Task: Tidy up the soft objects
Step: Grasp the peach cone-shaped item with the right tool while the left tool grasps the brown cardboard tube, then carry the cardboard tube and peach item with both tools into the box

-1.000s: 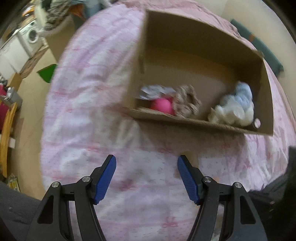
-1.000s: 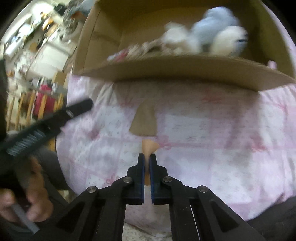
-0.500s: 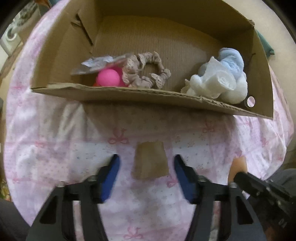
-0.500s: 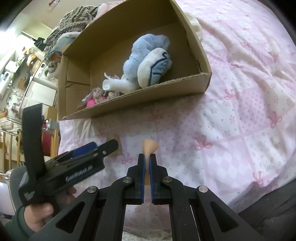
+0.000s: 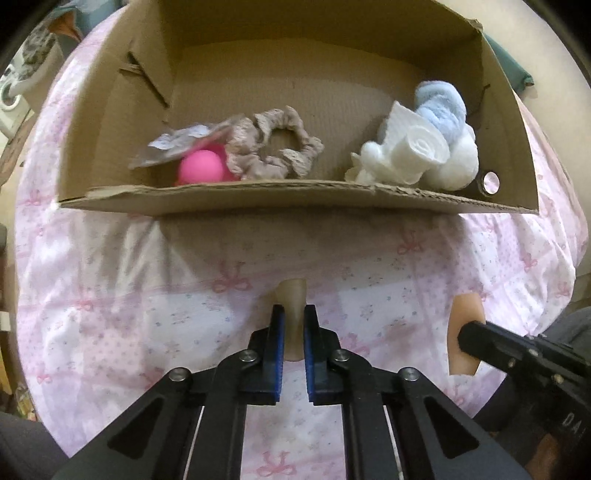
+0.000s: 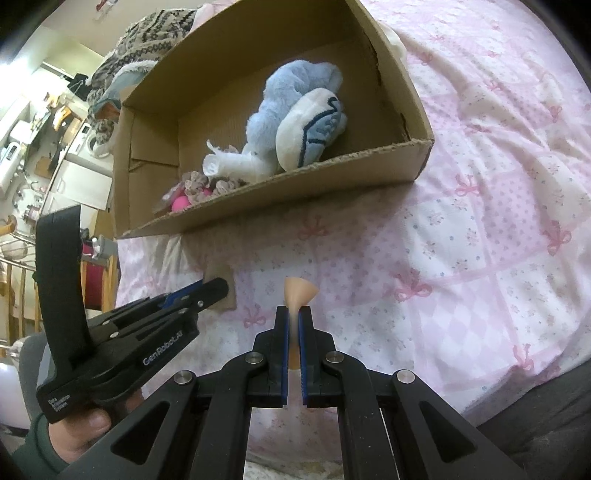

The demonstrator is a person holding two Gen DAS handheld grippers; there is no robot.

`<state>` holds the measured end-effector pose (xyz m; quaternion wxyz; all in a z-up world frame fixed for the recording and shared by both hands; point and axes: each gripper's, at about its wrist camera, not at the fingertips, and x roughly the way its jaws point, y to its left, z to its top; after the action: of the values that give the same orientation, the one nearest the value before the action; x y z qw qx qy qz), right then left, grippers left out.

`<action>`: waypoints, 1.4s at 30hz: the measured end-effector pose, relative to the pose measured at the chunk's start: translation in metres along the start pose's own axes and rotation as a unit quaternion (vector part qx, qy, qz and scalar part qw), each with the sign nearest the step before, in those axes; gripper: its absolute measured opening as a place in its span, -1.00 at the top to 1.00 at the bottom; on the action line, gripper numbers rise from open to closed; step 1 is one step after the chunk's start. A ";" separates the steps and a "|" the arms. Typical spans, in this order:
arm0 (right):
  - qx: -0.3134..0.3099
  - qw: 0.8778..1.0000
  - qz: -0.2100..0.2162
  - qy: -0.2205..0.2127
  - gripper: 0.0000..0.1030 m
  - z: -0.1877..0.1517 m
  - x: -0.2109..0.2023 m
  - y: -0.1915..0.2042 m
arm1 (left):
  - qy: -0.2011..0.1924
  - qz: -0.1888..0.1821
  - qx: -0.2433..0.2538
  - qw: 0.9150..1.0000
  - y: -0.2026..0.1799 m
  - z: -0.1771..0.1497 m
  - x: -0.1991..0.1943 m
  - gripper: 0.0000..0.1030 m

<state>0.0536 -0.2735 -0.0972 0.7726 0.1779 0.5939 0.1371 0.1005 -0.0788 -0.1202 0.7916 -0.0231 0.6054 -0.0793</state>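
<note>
A pink bedspread with little bows covers the bed. A patterned knit blanket lies far behind.

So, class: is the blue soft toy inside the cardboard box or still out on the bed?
Inside. The blue soft toy lies on the box floor, behind its front wall, beside a white cloth.

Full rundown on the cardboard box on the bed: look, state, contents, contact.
The cardboard box is plain brown corrugated, open-topped, its near wall low with a ragged torn edge. It rests on the pink patterned bedspread. Inside lie a pink ball, a beige scrunchie, a crumpled wrapper, a white rolled cloth and a blue-and-white plush. Neither gripper touches it.
</note>
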 end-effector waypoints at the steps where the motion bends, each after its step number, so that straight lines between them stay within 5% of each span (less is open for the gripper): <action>1: -0.001 1.000 0.004 -0.002 0.88 0.001 0.000 0.001 | -0.003 0.001 -0.001 1.000 0.005 -0.001 -0.004 0.83; 9: -0.023 1.000 0.015 -0.011 0.88 0.003 0.001 0.017 | -0.034 0.039 -0.017 0.999 0.029 -0.009 -0.030 0.83; 20: -0.036 0.999 0.021 -0.020 0.88 0.004 -0.003 0.026 | -0.056 0.046 -0.033 0.997 0.040 -0.027 -0.065 0.83; 25: -0.012 0.998 0.062 -0.031 0.88 0.003 -0.020 0.019 | -0.078 0.039 -0.050 0.995 0.041 -0.024 -0.090 0.83; 33: -0.021 0.992 0.089 -0.085 0.88 0.012 -0.069 0.022 | -0.150 0.049 -0.036 0.987 0.032 -0.014 -0.153 0.83; 42: -0.065 0.985 0.089 -0.132 0.88 0.038 -0.092 0.037 | -0.180 0.041 -0.020 0.983 0.033 0.018 -0.172 0.83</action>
<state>0.0669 -0.2834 0.0081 0.8385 0.1964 0.4588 0.2189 0.0776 -0.0208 0.0448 0.8898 -0.0285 0.4546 -0.0292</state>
